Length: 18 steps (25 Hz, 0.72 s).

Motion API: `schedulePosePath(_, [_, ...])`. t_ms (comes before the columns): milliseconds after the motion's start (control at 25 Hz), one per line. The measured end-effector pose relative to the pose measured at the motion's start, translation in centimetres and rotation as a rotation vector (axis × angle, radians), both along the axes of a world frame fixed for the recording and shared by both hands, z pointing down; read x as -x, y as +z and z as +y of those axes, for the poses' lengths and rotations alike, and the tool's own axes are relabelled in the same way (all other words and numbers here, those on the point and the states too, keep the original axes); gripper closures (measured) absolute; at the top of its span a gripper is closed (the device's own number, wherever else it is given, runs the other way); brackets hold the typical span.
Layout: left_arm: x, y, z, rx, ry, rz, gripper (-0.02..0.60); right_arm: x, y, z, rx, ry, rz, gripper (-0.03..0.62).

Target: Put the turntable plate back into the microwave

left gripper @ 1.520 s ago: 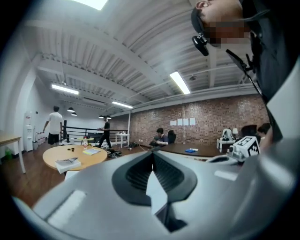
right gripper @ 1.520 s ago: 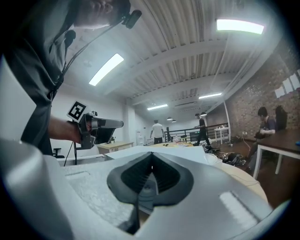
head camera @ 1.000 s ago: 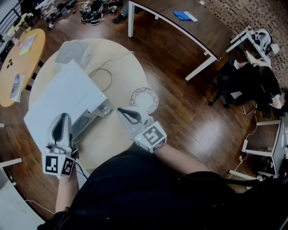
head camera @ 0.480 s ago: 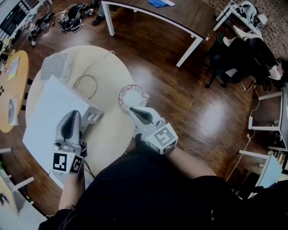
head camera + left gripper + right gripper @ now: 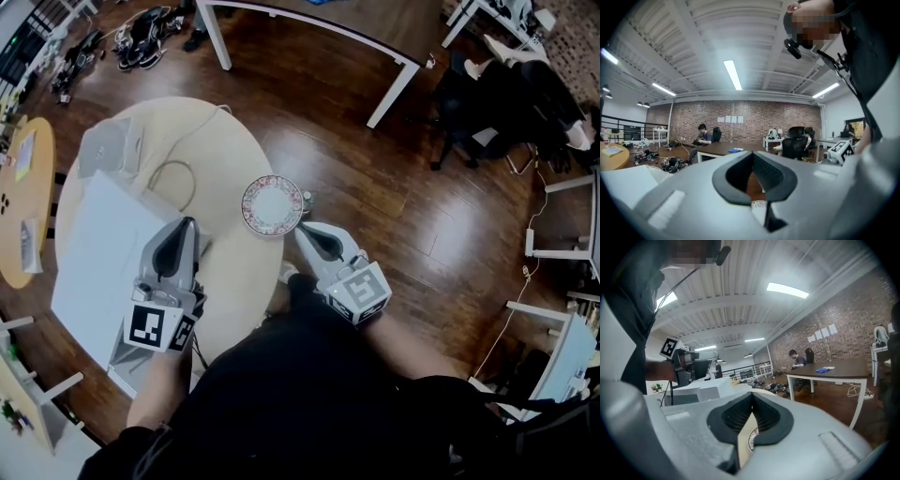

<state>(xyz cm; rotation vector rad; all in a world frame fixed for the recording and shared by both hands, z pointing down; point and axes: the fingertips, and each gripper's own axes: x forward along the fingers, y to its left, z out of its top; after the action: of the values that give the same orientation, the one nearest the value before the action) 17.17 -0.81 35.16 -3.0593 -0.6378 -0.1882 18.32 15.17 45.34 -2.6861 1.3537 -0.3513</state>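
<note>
The boxy white microwave [image 5: 98, 248] sits close on the left of the left gripper [image 5: 180, 242], whose smooth grey jaws are pressed together on nothing, likely because there is nothing yet to carry. Ahead of both grippers, near the edge of the round pale table [image 5: 234, 300], lies the plate [image 5: 272, 206]: flat, round, glossy white with a patterned rim, untouched. It is just ahead and left of the right gripper [image 5: 314, 234], whose ribbed dark pads are closed and empty, seemingly lined up for a pickup
</note>
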Motion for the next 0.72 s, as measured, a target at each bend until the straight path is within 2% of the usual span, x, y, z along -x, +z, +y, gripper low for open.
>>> schedulePosePath(400, [-1.3, 3.0, 1.7, -0.031, 0.0, -0.027, 0.574, -1.1, 2.7, 0.0, 0.026, -0.025, -0.032, 0.594])
schedulePosePath(560, [-2.3, 3.3, 2.6, 0.002, -0.012, -0.051, 0.561, -1.6, 4.2, 0.3, 0.038, -0.024, -0.067, 0.593])
schedulePosePath(720, [-2.9, 4.6, 2.9, -0.006, -0.008, -0.074, 0.555, -1.8, 5.2, 0.1, 0.039, -0.033, -0.094, 0.594])
